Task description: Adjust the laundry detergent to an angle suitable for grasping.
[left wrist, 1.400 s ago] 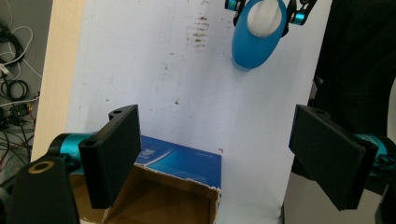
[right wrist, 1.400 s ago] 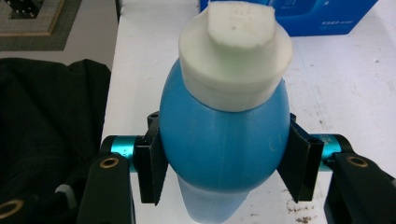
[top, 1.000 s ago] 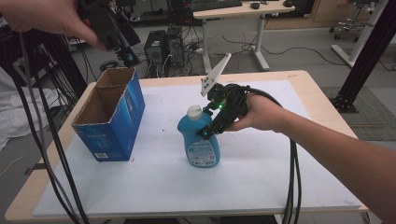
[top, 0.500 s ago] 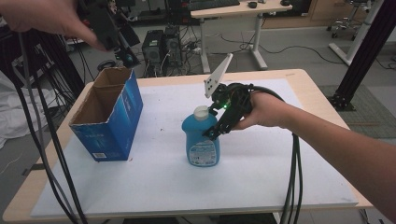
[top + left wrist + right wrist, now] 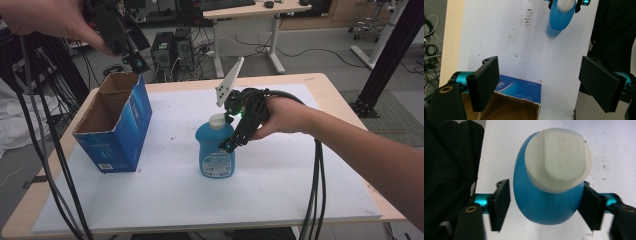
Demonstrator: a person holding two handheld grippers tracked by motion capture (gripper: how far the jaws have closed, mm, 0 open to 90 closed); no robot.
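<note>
My right tongs (image 5: 544, 207) just opening, jaws either side of the upright blue bottle (image 5: 216, 146), a gap at one jaw, my left tongs (image 5: 539, 82) spread wide above the open box (image 5: 114, 125)

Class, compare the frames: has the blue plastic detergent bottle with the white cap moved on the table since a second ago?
No. The blue plastic detergent bottle stands upright at the same spot relative to the blue cardboard box; the right tongs have just been opening around it.
</note>
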